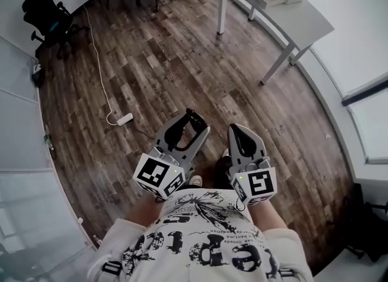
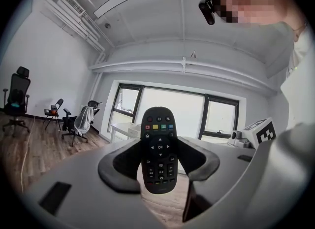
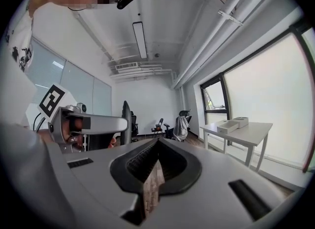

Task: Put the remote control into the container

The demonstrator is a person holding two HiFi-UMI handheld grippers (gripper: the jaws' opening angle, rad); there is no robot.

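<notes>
While the left gripper (image 2: 158, 171) holds the remote control (image 2: 158, 144) between its pads (image 2: 123, 166), top end standing beyond their tips, a jolt could tilt it or slip it out; the container (image 3: 225, 126) is well ahead of them. The right gripper (image 3: 156, 169) is closed and empty.

Black remote (image 2: 158, 149) — brown plank floor (image 1: 182, 62).

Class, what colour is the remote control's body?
Black; the remote control shows best in the left gripper view.
</notes>
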